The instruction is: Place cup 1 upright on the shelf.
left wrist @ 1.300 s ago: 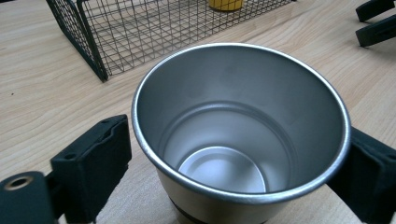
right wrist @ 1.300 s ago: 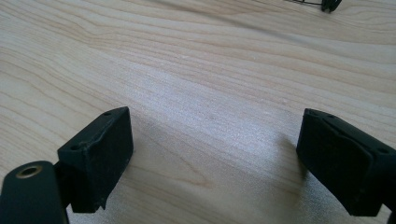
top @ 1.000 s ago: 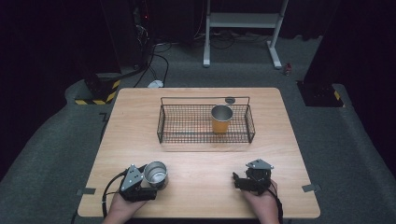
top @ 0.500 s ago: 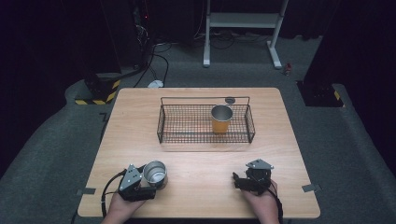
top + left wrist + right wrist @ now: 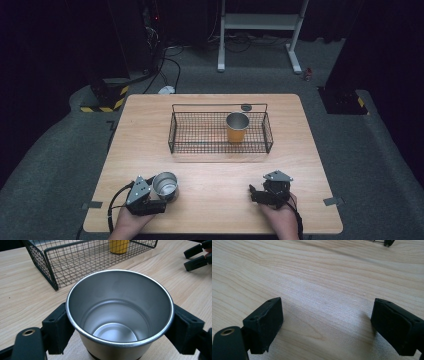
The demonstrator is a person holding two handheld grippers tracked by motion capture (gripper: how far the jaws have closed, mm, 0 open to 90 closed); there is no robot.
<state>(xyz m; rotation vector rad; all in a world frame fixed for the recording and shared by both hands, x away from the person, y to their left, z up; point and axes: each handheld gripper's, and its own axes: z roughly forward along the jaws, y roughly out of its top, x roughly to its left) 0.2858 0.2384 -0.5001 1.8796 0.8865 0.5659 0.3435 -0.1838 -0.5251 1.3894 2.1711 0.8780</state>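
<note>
A steel cup [image 5: 165,184] stands upright on the table near its front left, and my left gripper [image 5: 161,191] is shut on it. In the left gripper view the black pads [image 5: 58,327] press on both sides of the steel cup [image 5: 120,315] just under its rim; the cup is empty. My right gripper [image 5: 254,195] rests near the front right, jaws pointing left. In its own view the right gripper [image 5: 327,325] stands open over bare wood with nothing between the jaws.
A black wire basket [image 5: 172,135] sits at the middle of the wooden table [image 5: 210,200], with an orange cup [image 5: 236,127] with a steel rim standing upright inside. A small dark disc [image 5: 246,107] lies behind the basket. Bare wood lies between the two hands.
</note>
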